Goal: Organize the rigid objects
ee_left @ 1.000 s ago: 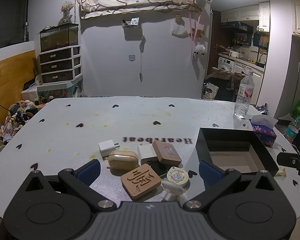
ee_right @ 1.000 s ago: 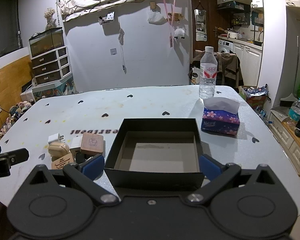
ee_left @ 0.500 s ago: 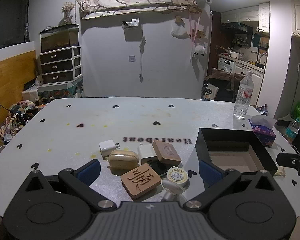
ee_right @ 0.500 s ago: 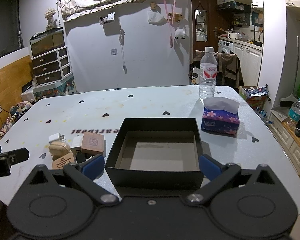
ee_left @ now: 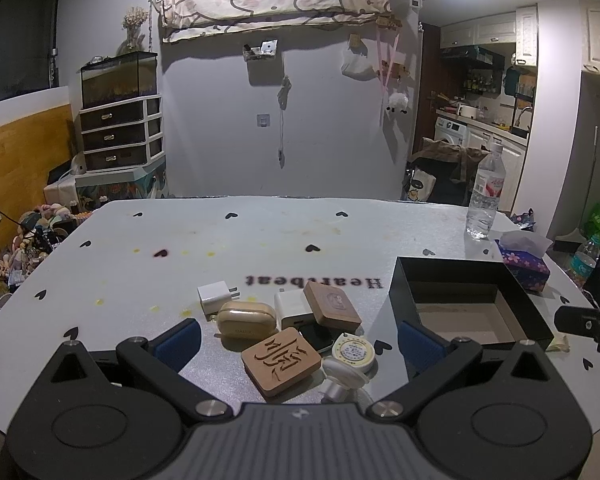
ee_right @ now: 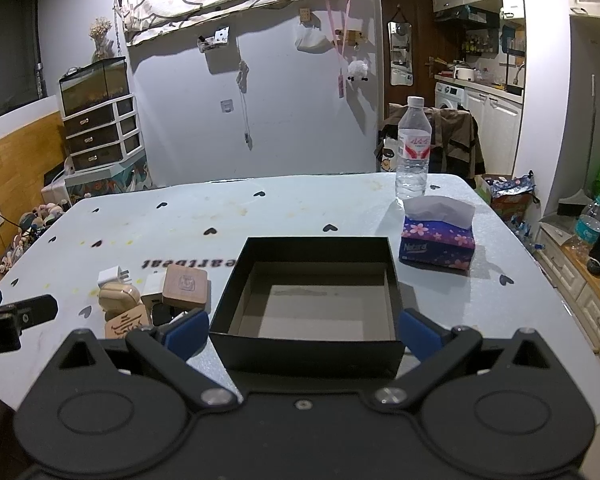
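1. My left gripper (ee_left: 298, 340) is spread wide, its blue-padded fingers (ee_left: 178, 340) flanking a cluster of small hard things without touching any; it holds nothing.
2. Nearest between those fingers lies a square wooden block (ee_left: 281, 360) with rounded corners and a carved character cut into its top face.
3. Touching its right side is a round white tape measure (ee_left: 354, 353) with a printed label, and a smooth white plastic piece (ee_left: 342, 378) sits just in front of that.
4. Behind the block are a glossy beige earbud case (ee_left: 246, 320) with a rounded pebble shape, a white plug adapter (ee_left: 216, 295) with metal prongs, a white cube charger (ee_left: 292, 307), and a second wooden square (ee_left: 331, 305) leaning on it.
5. A flat dark object (ee_left: 318, 338) lies partly hidden under these; I cannot tell what it is.
6. My right gripper (ee_right: 304, 330) is also wide open and holds nothing, its fingers on either side of the near wall of a black cardboard box (ee_right: 312, 350), square, open-topped, with a bare brown floor.
7. The surface (ee_left: 260, 240) is pale and matte, printed with small black hearts.
8. Beyond the box stand a purple floral tissue pack (ee_right: 438, 242) and a clear plastic water bottle (ee_right: 413, 152).
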`<state>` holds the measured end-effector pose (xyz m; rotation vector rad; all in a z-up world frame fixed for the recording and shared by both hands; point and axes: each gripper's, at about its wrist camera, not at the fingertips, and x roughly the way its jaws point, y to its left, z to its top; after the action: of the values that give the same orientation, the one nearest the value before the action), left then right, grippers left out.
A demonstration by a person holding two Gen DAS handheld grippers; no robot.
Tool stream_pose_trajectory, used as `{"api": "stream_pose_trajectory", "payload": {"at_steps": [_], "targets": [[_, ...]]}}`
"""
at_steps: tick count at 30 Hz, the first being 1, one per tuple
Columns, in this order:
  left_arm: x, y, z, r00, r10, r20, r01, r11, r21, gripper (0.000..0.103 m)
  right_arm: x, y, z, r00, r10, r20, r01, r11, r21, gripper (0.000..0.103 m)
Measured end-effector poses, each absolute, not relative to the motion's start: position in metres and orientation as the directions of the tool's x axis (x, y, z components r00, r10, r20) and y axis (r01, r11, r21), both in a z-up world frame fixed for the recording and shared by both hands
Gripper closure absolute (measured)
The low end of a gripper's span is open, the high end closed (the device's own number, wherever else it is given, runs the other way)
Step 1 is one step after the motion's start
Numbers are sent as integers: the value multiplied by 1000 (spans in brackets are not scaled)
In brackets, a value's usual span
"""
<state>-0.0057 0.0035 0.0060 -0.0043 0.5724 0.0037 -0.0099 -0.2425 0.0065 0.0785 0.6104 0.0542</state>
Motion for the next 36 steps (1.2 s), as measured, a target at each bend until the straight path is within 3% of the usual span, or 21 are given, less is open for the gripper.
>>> {"api": "stream_pose_trajectory", "payload": {"at_steps": [14, 28, 35, 36], "targets": [[2, 0, 2, 820, 12, -572, -20, 1000, -7, 0, -9, -267, 8, 806, 32, -591, 25, 996, 89, 0], [87, 14, -7, 814, 0, -581, -2, 1000, -3, 0, 63, -298, 1, 765, -96, -637, 141, 990, 19, 0], [133, 26, -25, 770, -24, -638, 21, 1000, -13, 0, 101, -306, -16, 708, -121, -696, 202, 979, 36, 1], [139, 29, -29, 760, -23, -649, 18, 1000, -15, 0, 105, -307, -18, 699, -123, -705, 213, 976, 40, 5]]}}
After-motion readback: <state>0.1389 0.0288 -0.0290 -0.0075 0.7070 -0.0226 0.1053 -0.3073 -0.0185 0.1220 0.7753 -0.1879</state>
